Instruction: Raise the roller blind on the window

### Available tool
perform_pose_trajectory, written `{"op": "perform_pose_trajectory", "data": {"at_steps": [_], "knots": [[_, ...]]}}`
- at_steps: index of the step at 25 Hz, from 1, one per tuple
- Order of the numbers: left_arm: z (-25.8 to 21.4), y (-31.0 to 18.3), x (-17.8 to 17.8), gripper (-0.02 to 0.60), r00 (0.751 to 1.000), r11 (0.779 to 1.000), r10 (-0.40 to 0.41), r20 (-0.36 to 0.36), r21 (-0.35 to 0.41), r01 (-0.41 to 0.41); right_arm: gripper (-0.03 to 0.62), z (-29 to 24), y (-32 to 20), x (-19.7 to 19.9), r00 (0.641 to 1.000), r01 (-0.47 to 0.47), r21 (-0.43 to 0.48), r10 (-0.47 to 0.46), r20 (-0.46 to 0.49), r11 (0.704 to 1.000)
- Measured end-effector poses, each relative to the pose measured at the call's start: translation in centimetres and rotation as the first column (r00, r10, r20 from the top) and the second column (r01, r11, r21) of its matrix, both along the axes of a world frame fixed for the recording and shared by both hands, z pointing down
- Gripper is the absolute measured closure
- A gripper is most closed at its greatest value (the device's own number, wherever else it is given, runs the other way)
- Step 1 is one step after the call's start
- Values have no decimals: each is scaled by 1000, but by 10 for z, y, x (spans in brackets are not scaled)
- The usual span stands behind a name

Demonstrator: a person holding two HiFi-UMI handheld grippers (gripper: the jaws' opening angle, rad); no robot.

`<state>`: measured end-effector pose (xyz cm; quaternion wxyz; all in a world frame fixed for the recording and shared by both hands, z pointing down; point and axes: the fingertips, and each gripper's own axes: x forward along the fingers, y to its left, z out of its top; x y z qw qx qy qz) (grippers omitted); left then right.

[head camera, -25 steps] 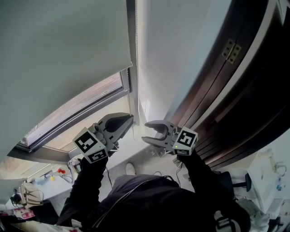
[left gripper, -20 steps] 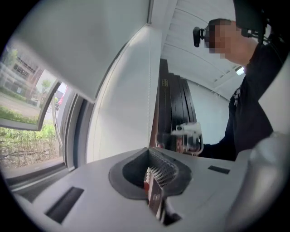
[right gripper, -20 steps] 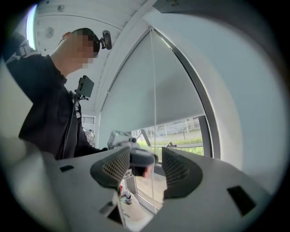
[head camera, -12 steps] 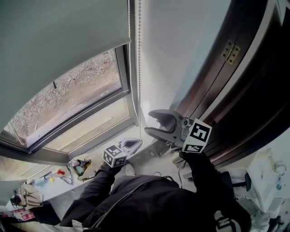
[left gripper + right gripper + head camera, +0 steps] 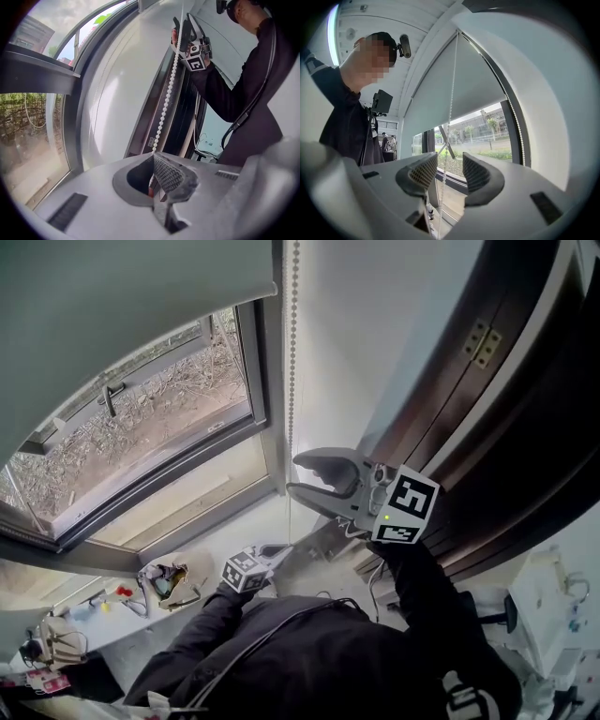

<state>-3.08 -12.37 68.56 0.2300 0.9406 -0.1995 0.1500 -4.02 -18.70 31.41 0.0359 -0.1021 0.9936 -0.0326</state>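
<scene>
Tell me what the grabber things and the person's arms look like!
The right gripper and left gripper are pale grey plastic with curved fingers that have dotted grip pads. Each carries a white cube printed with black square markers. A thin black cable runs along the right arm. The sleeves are dark. The right fingers have just been closing, with the bead chain between them.

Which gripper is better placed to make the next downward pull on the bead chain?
Right. The right gripper sits high on the bead chain, jaws apart around it and just been closing. The left gripper is shut on the chain far lower, probably with little pull left.
</scene>
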Motion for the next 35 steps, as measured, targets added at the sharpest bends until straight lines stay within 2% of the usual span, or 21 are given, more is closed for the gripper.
{"op": "perform_pose_trajectory", "data": {"at_steps": [4, 7, 10, 13, 16, 18, 19, 22, 28, 30, 33, 35], "knots": [[-1, 3, -2, 574, 1000, 1000, 2, -6, 4, -2, 441, -6, 0, -11, 1000, 19, 11, -19, 2, 1000], [-1, 4, -2, 574, 1000, 1000, -6, -11, 5, 6, 559, -10, -1, -13, 1000, 19, 17, -19, 0, 1000], [-1, 3, -4, 574, 1000, 1000, -13, -15, 7, 13, 585, -12, 1, -16, 999, 45, 1, -45, -3, 999], [-5, 4, -9, 574, 996, 999, -44, -80, 6, 45, 586, -14, 3, -17, 998, 57, 2, -57, -6, 998], [-20, 5, -18, 571, 984, 996, -68, -165, 47, 77, 586, -15, 4, -17, 999, 50, 25, -49, -23, 998], [-37, 0, -27, 414, 970, 992, -90, -226, 68, 108, 586, -15, 5, -17, 999, 49, 30, -48, -25, 998], [-46, -3, -33, 394, 966, 988, -100, -240, 89, 125, 586, -15, 5, -17, 999, 48, 28, -48, -18, 998], [-71, -10, -50, 382, 964, 975, -109, -242, 165, 151, 586, -14, 3, -16, 999, 39, 19, -39, 5, 999], [-121, -16, -75, 260, 971, 959, -107, -213, 237, 157, 586, -11, 0, -14, 1000, 9, 54, -9, -8, 998], [-140, -22, -81, 247, 968, 948, -120, -222, 265, 178, 586, -8, -1, -13, 1000, 5, 59, -5, -5, 998], [-180, -32, -84, 247, 952, 928, -133, -275, 302, 217, 586, 7, 0, -17, 999, -4, 70, 7, -40, 998], [-205, -36, -82, 247, 950, 916, -122, -288, 336, 219, 586, 28, 0, -22, 998, 1, 42, 2, -71, 999]]}}
